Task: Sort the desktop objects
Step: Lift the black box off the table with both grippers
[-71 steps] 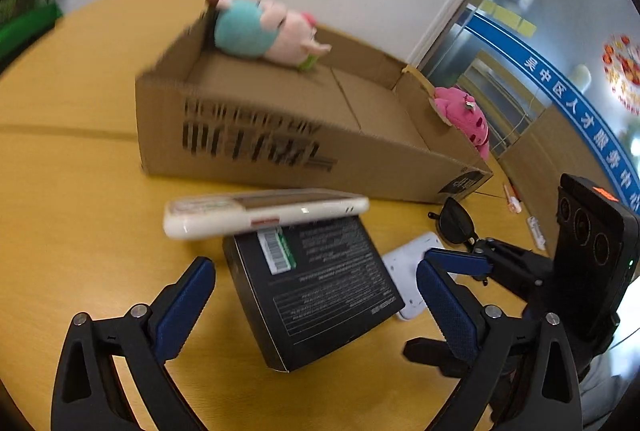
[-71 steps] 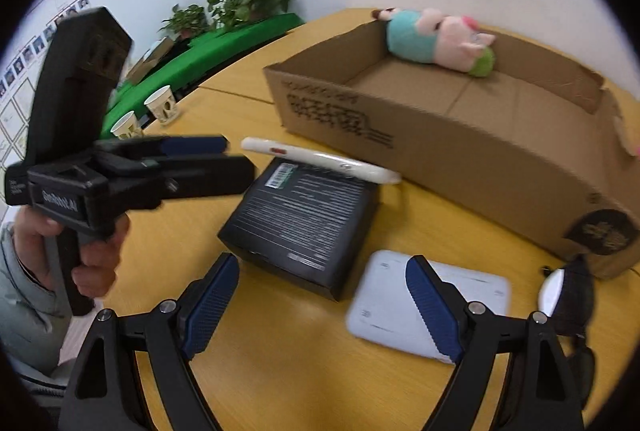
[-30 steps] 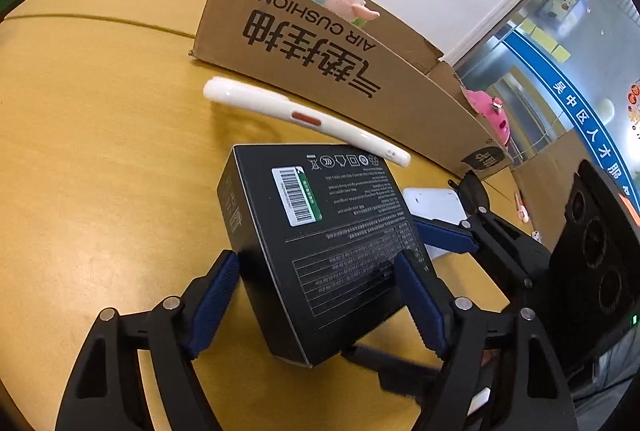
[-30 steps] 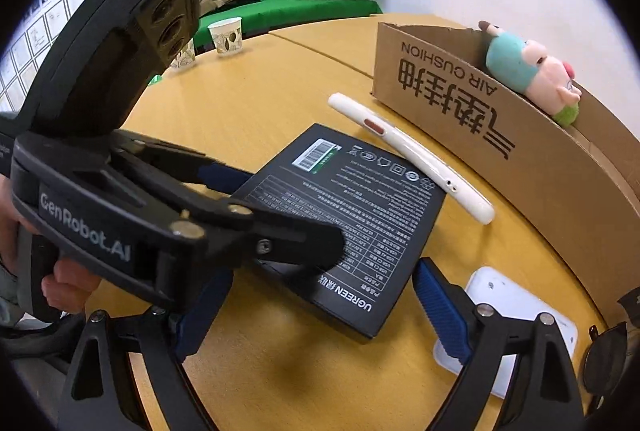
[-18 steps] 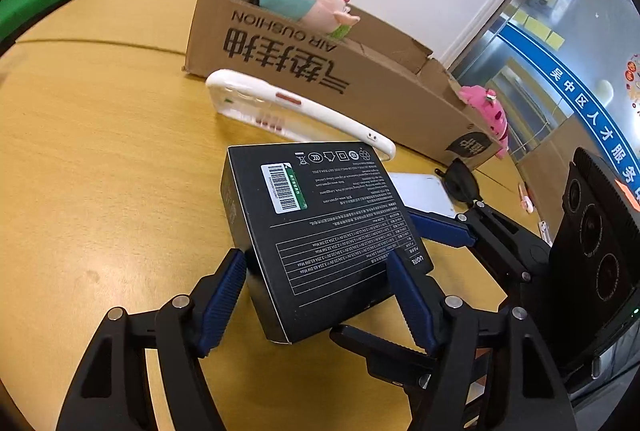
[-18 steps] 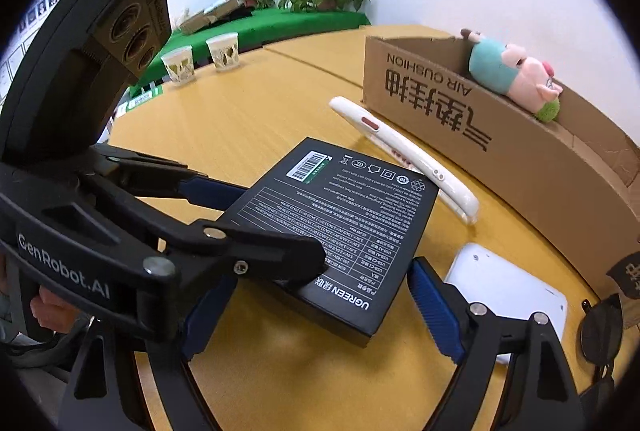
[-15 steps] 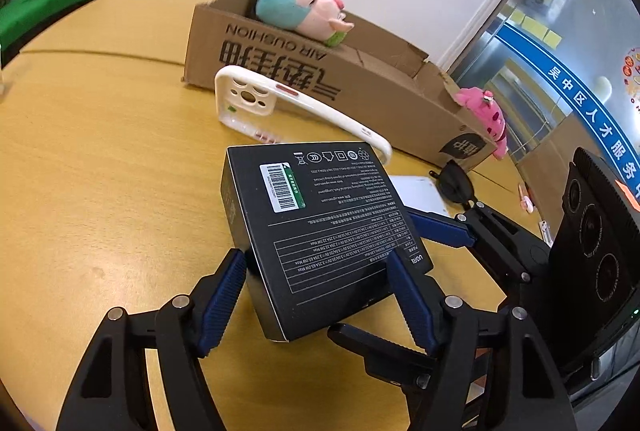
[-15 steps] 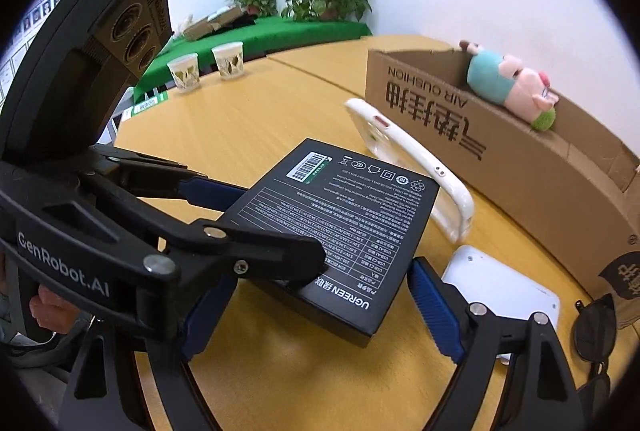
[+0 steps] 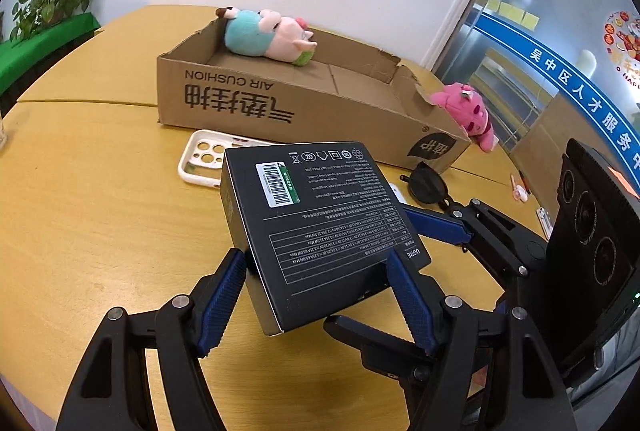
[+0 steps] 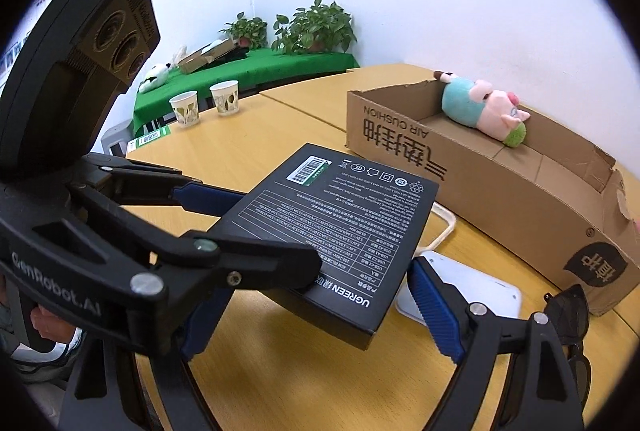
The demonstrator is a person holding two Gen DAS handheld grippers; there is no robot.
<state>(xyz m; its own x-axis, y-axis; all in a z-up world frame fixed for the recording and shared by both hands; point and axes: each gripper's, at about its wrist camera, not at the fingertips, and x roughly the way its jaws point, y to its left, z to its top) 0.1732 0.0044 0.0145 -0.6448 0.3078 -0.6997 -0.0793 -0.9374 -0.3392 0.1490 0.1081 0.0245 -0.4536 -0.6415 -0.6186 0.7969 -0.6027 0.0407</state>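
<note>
A black box with white print (image 9: 320,223) is held tilted above the table by both grippers. My left gripper (image 9: 316,295) is shut on its near end. My right gripper (image 10: 312,307) is shut on the adjacent edge of the black box (image 10: 340,235); its left pad is hidden behind the left gripper's body. The open cardboard box (image 9: 304,103) stands behind, with a pig plush (image 9: 268,39) inside at its far end; the cardboard box (image 10: 500,167) and the plush (image 10: 484,107) also show in the right wrist view.
A white phone case (image 9: 204,161) lies flat on the table before the cardboard box. A white flat device (image 10: 472,291) and black sunglasses (image 10: 568,315) lie to the right. A pink plush (image 9: 468,111) sits past the box's right end. Two paper cups (image 10: 204,105) stand far left.
Both grippers closed on the black box and lifted it off the table. The phone case that leaned on it tipped over and now lies flat.
</note>
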